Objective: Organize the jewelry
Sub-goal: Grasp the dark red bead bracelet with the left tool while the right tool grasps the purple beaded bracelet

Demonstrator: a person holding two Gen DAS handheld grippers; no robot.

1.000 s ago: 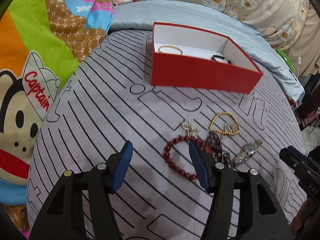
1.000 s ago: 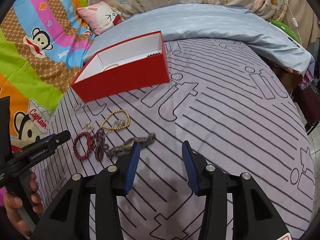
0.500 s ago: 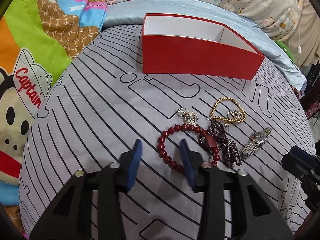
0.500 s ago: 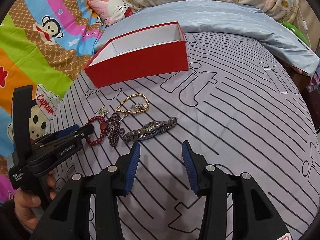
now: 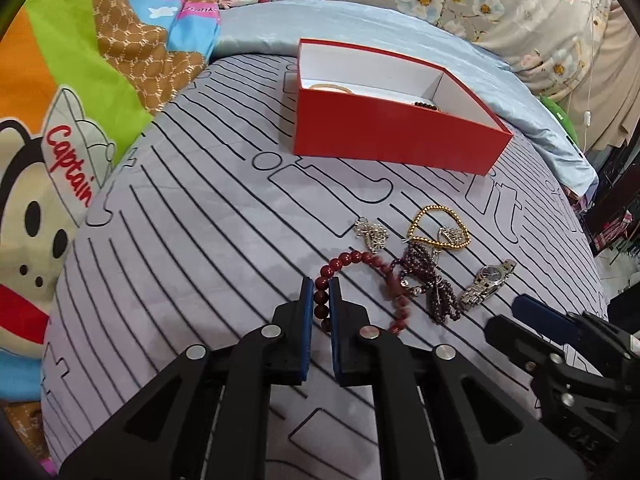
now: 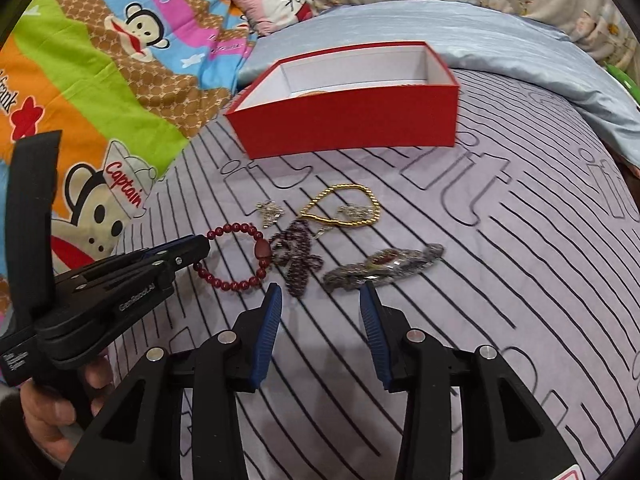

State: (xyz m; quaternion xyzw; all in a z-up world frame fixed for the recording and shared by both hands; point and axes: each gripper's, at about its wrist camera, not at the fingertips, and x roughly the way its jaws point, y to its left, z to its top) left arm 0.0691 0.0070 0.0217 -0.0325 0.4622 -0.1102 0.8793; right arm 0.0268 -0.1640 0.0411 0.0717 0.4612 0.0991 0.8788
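A red bead bracelet (image 5: 360,258) lies on the striped grey sheet, and my left gripper (image 5: 320,284) is shut on its near-left beads. Beside it lie a purple bead strand (image 5: 432,280), a gold bead bracelet (image 5: 436,226), a silver charm (image 5: 372,234) and a silver watch (image 5: 486,280). The open red box (image 5: 400,136) behind them holds a gold bangle (image 5: 332,86) and black beads (image 5: 426,105). My right gripper (image 6: 320,292) is closing with nothing between its pads. The watch (image 6: 384,264) sits just beyond its right fingertip, and the purple strand (image 6: 298,260) beyond its left.
A bright cartoon blanket (image 6: 100,92) covers the left side. A pale blue cover (image 6: 500,40) is bunched behind the box (image 6: 348,128). A person's hand (image 6: 52,420) grips the left tool's handle. The bed drops off at the right edge (image 5: 592,216).
My left jaws have closed from wide apart onto the red bracelet. The right gripper has moved left toward the jewellery pile, and its jaws have narrowed a little.
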